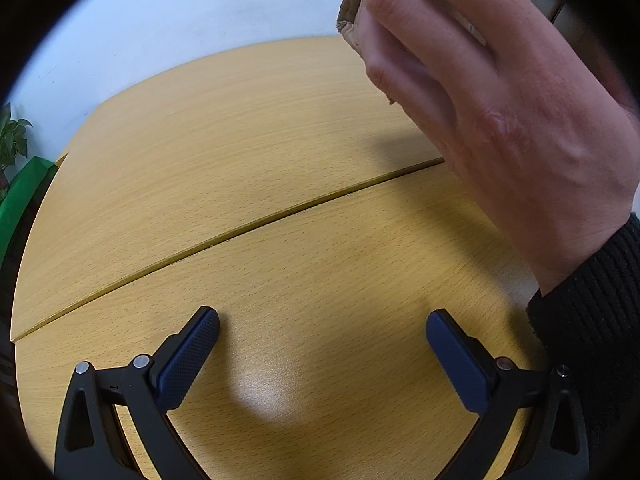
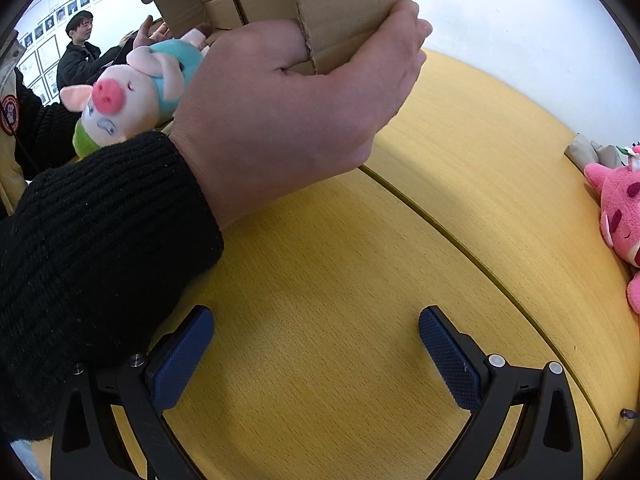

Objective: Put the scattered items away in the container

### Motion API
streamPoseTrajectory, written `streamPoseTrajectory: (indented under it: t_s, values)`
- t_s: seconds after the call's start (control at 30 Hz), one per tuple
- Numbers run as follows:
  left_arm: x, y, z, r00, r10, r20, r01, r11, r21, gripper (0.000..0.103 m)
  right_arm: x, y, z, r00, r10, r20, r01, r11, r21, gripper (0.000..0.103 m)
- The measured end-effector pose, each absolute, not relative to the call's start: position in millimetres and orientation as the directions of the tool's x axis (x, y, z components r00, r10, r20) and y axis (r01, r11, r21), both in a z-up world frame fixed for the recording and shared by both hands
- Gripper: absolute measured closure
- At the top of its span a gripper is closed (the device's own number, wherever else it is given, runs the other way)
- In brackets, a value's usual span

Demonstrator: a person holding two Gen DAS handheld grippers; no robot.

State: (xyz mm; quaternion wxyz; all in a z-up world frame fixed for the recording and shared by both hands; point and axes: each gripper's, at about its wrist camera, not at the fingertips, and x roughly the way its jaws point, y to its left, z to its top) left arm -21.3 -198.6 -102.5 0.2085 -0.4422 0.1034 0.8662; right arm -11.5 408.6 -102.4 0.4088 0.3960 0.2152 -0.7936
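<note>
A bare hand [image 2: 288,120] in a black knit sleeve [image 2: 92,264] grips the edge of a brown cardboard box [image 2: 344,4] held above the wooden table [image 2: 320,280]. The same hand [image 1: 520,120] and the box corner [image 1: 352,12] show at the upper right of the left wrist view. A plush pig [image 2: 128,100] with a blue cap lies behind the hand, beside the box. A pink plush toy [image 2: 620,216] sits at the table's right edge. My left gripper [image 1: 322,354] is open over bare table. My right gripper [image 2: 316,354] is open too, nothing between its fingers.
A seam [image 1: 240,226] runs across the tabletop. A green object [image 1: 24,196] and a plant [image 1: 12,136] stand past the table's left edge. People [image 2: 78,56] stand at the back left by a wall with photos. A grey crumpled item [image 2: 588,152] lies near the pink toy.
</note>
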Motion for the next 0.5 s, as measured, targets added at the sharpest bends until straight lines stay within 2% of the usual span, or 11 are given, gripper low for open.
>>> streamPoseTrajectory:
  t_s: [0.5]
  values:
    - [-26.3, -199.7, -101.1, -0.522, 0.270, -0.809, -0.452, -0.892, -0.006, 0.000, -11.3, 408.9, -105.5, -0.353, -0.478, -0.804, 0.819, -0.573, -0.018, 0.000]
